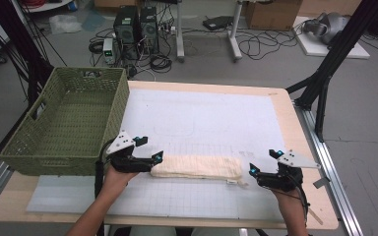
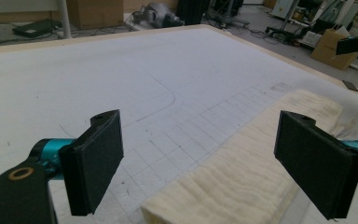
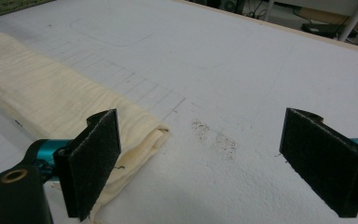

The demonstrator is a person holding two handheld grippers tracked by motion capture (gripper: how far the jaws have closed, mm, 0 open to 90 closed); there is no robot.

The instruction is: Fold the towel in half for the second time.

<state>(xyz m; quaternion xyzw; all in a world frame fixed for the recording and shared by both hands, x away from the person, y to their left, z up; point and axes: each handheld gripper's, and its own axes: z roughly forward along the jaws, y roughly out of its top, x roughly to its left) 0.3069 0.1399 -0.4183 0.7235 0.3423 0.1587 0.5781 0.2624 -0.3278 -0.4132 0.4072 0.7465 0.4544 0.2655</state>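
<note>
Cream-coloured folded cloth (image 1: 197, 167) is seen lying lengthwise on the white gridded mat (image 1: 202, 123), flanked by the left gripper (image 1: 150, 156) and right gripper (image 1: 262, 166), jaws apart and empty; both ends are best clamped evenly.

Grey floor (image 1: 369, 123), tangled cables (image 1: 256, 46)
</note>
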